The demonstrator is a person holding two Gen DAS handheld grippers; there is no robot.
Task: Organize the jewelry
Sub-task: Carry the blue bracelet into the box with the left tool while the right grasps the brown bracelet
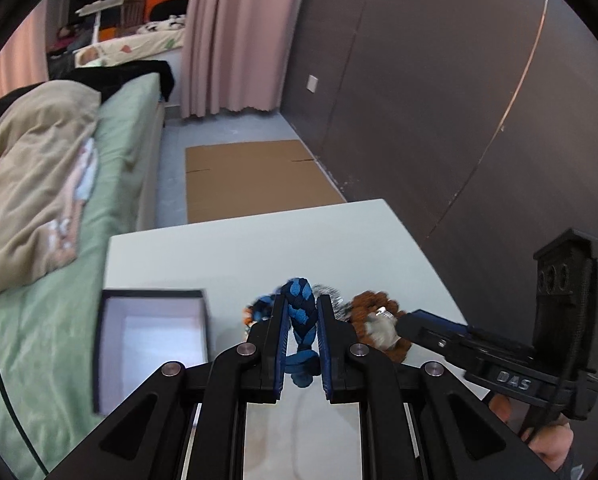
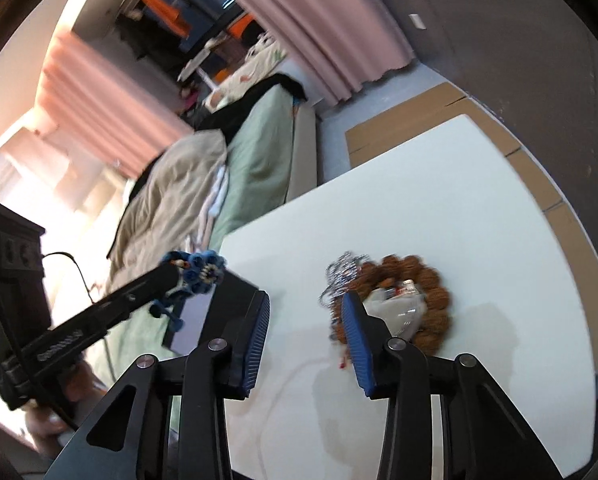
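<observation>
My left gripper (image 1: 302,304) is shut on a blue braided bracelet (image 1: 301,312) and holds it above the white table (image 1: 239,252); it also shows in the right wrist view (image 2: 199,272). An open dark box with a pale lining (image 1: 151,336) sits at the table's left edge. A brown bead bracelet (image 2: 427,296) lies on the table around a clear plastic bag (image 2: 399,312), with a silver chain (image 2: 339,276) beside it. My right gripper (image 2: 305,312) is open and empty just in front of the brown bracelet; it appears at the right in the left wrist view (image 1: 411,326).
A bed with a green sheet and a beige duvet (image 1: 39,184) runs along the table's left side. Flat cardboard (image 1: 251,180) lies on the floor beyond the table. A dark wall (image 1: 439,100) stands to the right.
</observation>
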